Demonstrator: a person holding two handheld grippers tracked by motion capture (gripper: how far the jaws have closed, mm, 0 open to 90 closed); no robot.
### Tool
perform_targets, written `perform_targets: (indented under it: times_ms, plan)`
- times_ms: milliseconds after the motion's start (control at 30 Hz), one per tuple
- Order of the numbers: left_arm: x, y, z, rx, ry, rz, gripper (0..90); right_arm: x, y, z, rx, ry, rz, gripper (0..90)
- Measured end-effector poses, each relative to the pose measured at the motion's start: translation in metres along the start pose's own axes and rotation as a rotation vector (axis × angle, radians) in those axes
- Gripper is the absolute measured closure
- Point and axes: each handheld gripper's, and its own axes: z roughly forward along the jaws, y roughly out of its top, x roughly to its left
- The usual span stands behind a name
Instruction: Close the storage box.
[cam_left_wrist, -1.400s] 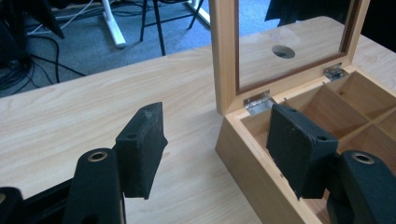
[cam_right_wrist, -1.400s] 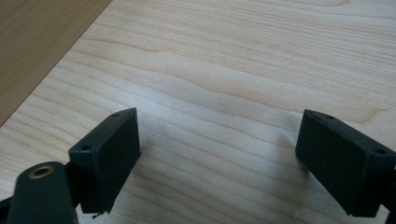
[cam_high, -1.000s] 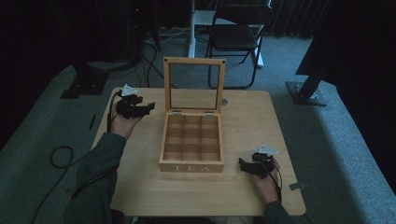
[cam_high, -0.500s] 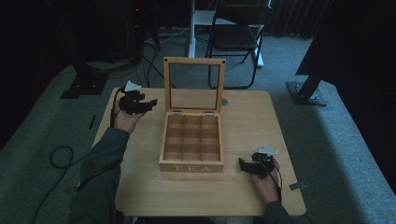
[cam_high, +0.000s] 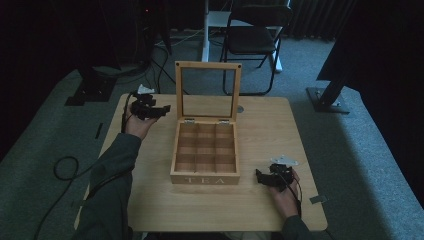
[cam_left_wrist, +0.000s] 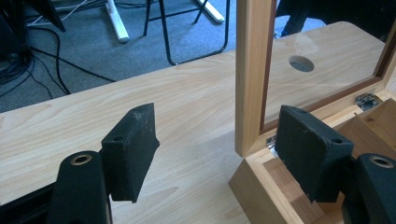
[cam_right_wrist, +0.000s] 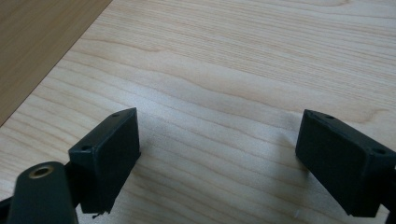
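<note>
Desk (cam_high: 260, 125): light wood, seen from above; a round hole (cam_left_wrist: 301, 63) lies in it behind the box's lid.
Box (cam_high: 205, 160): wooden, at the middle of the desk, "TEA" on its front face, nine compartments in three rows of three, all bare as far as the high view shows.
Lid (cam_high: 208, 90): glass pane in a wooden frame, standing upright on hinges at the box's back edge.
Left claw (cam_high: 159, 109): held in the left hand (cam_high: 137, 125) near the desk's back left corner, just beside the lid's left edge, pointing toward it. In the left gripper view its jaws stand wide apart with nothing between them; the lid's left post rises beyond the gap, and the right jaw sits over the box's back corner. Left claw (cam_left_wrist: 215, 154) is not touching the lid as far as can be told.
Right claw (cam_high: 260, 176): held in the right hand (cam_high: 284, 197) at the front right of the desk, near the box's front right corner but apart from it. In the right gripper view right claw (cam_right_wrist: 217, 154) is spread wide over bare wood, gripping nothing.
Floor: grey carpet with cables (cam_high: 65, 167) and a folding chair (cam_high: 255, 40) behind the desk.
</note>
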Motion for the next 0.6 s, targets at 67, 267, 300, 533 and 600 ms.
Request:
perform_targets:
  times_ms: [67,267,300,533,600]
  plan:
    - [0.001,0.001,0.001,0.003,0.0,-0.005,29.1,0.0,0.0,0.0,0.0,0.0,0.0,13.3]
    - [0.002,0.003,0.005,0.006,0.011,-0.028,24.7,0.0,0.0,0.0,0.0,0.0,-0.001,13.3]
    - [0.002,0.004,0.006,0.007,0.008,-0.032,23.7,0.0,0.0,0.0,0.0,0.0,0.0,13.3]
    - [0.001,0.007,0.012,0.015,-0.009,-0.037,21.7,0.0,0.0,0.0,0.0,0.0,0.0,13.3]
    - [0.0,0.009,0.014,0.016,-0.015,-0.033,21.7,0.0,0.0,0.0,0.0,0.0,-0.001,13.3]
